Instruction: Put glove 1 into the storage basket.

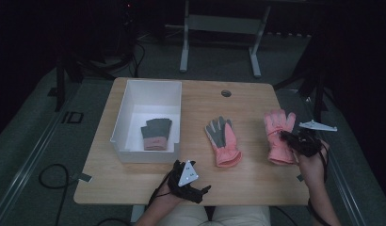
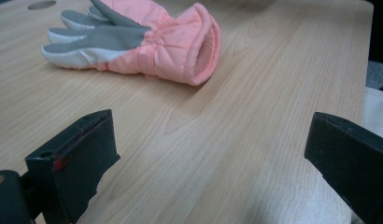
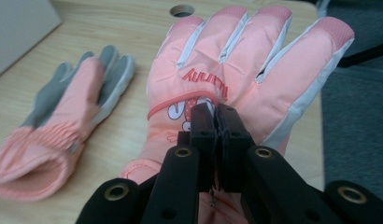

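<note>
Right now the right gripper [image 3: 216, 116] has its black jaws pinched on the quilted back of the pink ski glove [image 1: 278, 134] lying flat at the wooden table's [image 1: 247, 101] right edge. Nearer the front edge, the left gripper [image 2: 213, 158] gapes wide, holding nothing, over bare woodgrain.
</note>
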### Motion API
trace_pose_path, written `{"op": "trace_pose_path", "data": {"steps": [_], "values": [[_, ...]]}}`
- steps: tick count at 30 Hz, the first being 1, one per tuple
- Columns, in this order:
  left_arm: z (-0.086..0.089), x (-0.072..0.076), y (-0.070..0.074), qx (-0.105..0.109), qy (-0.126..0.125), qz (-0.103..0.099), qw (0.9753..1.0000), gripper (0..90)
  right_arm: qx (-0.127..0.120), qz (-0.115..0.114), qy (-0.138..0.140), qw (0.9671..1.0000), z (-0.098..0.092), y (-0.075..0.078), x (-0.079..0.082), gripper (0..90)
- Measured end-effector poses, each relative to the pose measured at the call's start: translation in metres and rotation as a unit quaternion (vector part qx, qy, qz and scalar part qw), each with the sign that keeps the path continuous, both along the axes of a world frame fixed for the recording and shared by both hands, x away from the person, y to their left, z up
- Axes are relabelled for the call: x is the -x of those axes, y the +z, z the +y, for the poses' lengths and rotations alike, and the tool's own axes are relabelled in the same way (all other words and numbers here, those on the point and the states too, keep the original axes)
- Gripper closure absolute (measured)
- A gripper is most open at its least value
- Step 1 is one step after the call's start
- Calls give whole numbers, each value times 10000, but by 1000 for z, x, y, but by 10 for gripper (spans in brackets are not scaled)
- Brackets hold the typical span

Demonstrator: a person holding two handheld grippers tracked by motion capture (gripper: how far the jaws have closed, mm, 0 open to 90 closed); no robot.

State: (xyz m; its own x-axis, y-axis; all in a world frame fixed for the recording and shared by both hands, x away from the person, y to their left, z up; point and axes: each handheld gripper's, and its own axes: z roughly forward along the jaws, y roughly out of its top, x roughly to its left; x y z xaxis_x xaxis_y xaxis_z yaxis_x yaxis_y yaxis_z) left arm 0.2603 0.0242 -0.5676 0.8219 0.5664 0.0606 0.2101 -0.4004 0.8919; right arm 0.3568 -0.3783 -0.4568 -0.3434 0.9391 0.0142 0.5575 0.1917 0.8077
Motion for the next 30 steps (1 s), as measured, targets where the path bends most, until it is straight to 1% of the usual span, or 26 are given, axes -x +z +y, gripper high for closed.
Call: {"op": "trace_pose_path", "data": {"steps": [2, 4, 6, 7, 11, 14, 16, 18, 21, 23, 24, 27, 28, 29, 30], "values": [[0, 1, 0, 3, -8, 18, 10000, 20, 0, 44, 22, 10000, 0, -3, 6, 868], [0, 1, 0, -7, -26, -10, 10000, 20, 37, 61, 7, 10000, 0, -8, 9, 867], [0, 2, 0, -2, -29, -33, 10000, 20, 78, 67, -28, 9999, 0, -14, 10, 868], [-1, 2, 0, -18, -36, -28, 10000, 20, 97, 119, -38, 9999, 1, -17, 9, 867], [-1, 2, 0, 1, -69, -24, 10000, 20, 206, 214, -102, 9995, 4, -33, 0, 867], [-2, 1, -1, -46, -78, -9, 10000, 20, 230, 302, -139, 9992, 7, -45, -10, 866], [-2, 1, -2, -25, -82, -7, 10000, 20, 279, 397, -187, 9986, 9, -53, -18, 865], [-2, 1, -2, -38, -90, -9, 10000, 20, 406, 470, -208, 9979, 11, -61, -24, 863], [-2, 2, -1, -19, -82, -8, 10000, 20, 365, 561, -205, 9975, 12, -70, -29, 859], [-2, 2, -1, -8, -76, -14, 10000, 20, 354, 556, -208, 9976, 12, -71, -31, 854], [-2, 2, -2, -36, -73, -6, 10000, 20, 356, 555, -203, 9976, 12, -72, -31, 847], [-2, 1, -1, -39, -72, -8, 10000, 20, 375, 540, -192, 9977, 13, -70, -30, 829], [-2, 1, -1, -16, -74, -30, 10000, 20, 359, 510, -187, 9979, 12, -67, -29, 817], [-2, 2, -1, -23, -74, -28, 10000, 20, 354, 432, -179, 9983, 11, -62, -27, 778], [-2, 1, -2, -47, -86, -16, 10000, 20, 367, 400, -152, 9984, 10, -60, -27, 736]]}}
